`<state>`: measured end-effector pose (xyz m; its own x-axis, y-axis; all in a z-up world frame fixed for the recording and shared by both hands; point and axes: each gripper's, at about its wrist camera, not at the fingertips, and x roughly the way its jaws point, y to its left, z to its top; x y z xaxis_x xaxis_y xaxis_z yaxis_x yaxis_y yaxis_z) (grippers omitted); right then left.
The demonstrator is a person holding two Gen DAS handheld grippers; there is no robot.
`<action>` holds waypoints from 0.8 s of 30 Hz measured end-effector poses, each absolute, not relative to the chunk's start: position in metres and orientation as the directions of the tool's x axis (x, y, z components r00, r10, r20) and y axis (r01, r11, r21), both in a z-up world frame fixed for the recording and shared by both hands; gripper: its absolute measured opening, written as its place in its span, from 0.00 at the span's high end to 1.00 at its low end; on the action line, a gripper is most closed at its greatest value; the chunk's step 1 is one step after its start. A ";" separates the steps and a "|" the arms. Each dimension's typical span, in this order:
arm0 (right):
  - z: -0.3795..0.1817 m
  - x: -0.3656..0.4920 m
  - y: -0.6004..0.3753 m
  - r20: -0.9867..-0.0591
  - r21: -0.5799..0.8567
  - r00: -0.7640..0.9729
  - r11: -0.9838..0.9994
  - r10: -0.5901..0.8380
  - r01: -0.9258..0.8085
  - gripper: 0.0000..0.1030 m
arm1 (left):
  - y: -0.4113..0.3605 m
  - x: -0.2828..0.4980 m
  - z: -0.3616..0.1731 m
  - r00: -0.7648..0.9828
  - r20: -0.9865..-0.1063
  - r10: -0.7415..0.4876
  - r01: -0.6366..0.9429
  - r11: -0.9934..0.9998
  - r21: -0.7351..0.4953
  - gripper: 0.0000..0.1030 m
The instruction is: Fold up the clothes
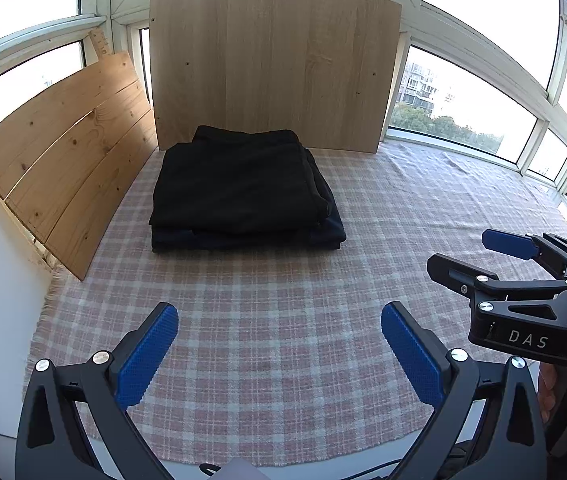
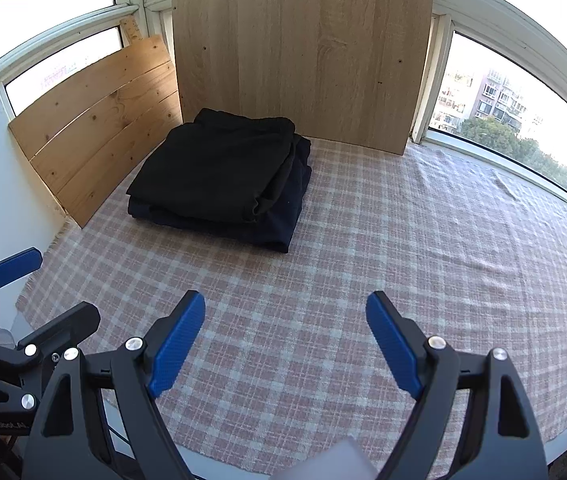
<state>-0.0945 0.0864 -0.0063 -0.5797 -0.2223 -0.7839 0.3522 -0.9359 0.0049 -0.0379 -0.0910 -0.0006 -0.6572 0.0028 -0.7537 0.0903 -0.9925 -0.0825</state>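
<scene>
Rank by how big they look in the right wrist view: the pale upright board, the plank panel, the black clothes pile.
1. Pale upright board, clearly largest.
2. Plank panel and black clothes pile look about alike; fisheye bending makes ranking them unsure.

Enclosed home balcony, white-framed windows [image 1: 463,92] wrapping the corner, apartment blocks [image 2: 487,96] and treetops outside, plaid cloth [image 1: 283,320] spread flat, wooden boards [image 1: 271,64] propped against glass
</scene>
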 end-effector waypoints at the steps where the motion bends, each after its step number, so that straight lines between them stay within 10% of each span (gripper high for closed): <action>1: -0.007 -0.095 0.086 -0.785 0.005 -0.579 -0.936 -0.222 0.352 0.20 | -0.091 -0.038 -0.001 -0.657 -0.754 0.003 0.091 -0.992 -0.083 0.01; 24: -0.017 -0.097 0.081 -0.803 -0.016 -0.562 -0.937 -0.196 0.350 0.20 | -0.095 -0.041 -0.003 -0.651 -0.758 0.024 0.090 -0.990 -0.109 0.01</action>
